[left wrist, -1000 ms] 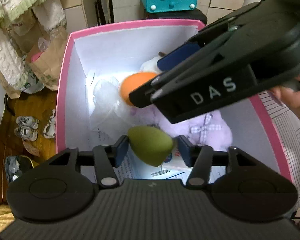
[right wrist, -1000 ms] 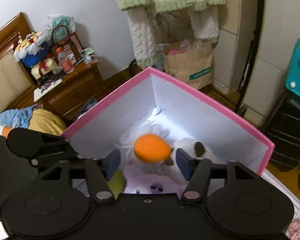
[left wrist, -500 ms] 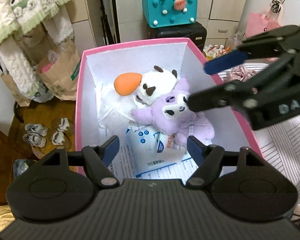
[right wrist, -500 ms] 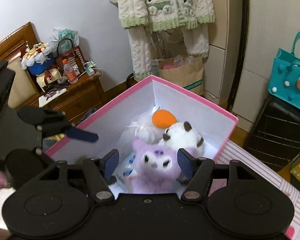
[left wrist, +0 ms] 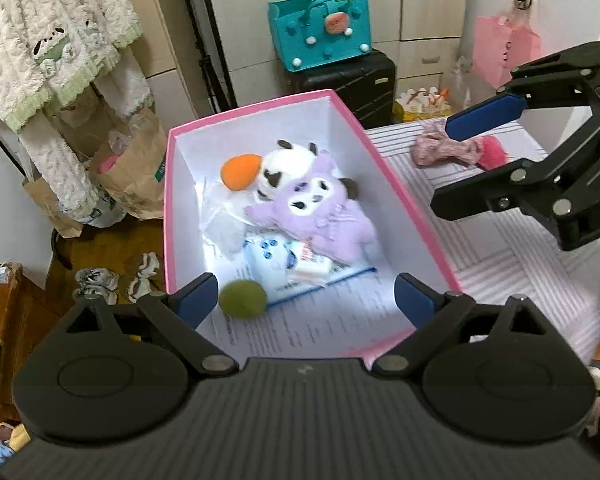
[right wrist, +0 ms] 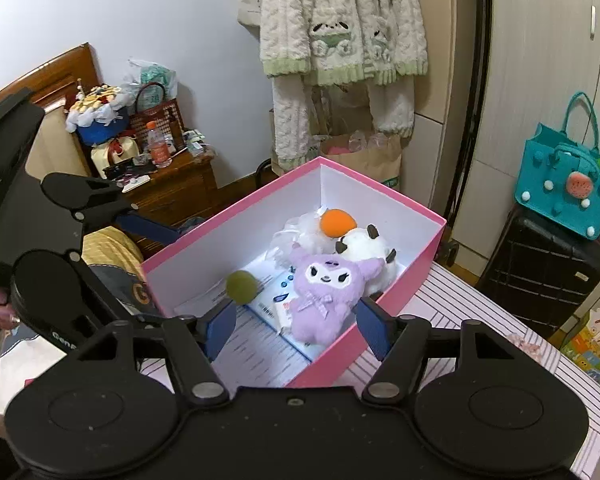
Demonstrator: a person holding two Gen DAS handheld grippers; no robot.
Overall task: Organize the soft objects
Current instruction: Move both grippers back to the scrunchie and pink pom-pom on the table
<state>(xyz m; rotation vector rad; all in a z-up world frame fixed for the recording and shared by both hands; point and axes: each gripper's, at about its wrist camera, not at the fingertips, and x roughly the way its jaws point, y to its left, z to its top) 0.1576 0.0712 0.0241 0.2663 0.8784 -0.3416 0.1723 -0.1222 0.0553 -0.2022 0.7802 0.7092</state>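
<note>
A pink box point(left wrist: 400, 196) with white walls holds a purple plush point(left wrist: 320, 216), a white plush point(left wrist: 284, 160), an orange sponge point(left wrist: 240, 171), a white mesh puff point(left wrist: 220, 224) and a tissue pack point(left wrist: 288, 264). A green sponge point(left wrist: 242, 298), blurred, is loose in the box's near end, just inside my left gripper's left pad and clear of it. My left gripper point(left wrist: 306, 302) hangs above the box with its jaws opening wide, gripping nothing. My right gripper point(right wrist: 296, 328) is open and empty over the box's near rim point(right wrist: 328, 368). The left wrist view shows it off to the right.
On the striped tabletop point(left wrist: 512, 272) right of the box lie a pink crumpled cloth point(left wrist: 440, 146) and a pink pompom point(left wrist: 492, 152). Behind stand a teal bag point(left wrist: 320, 32) on a black suitcase point(left wrist: 364, 80), a paper bag point(left wrist: 132, 168) and hanging fluffy clothes point(left wrist: 52, 48).
My left gripper let go of the green sponge, which now sits loose in the box. Both grippers drew back and up out of the box, and the left jaws spread wide.
</note>
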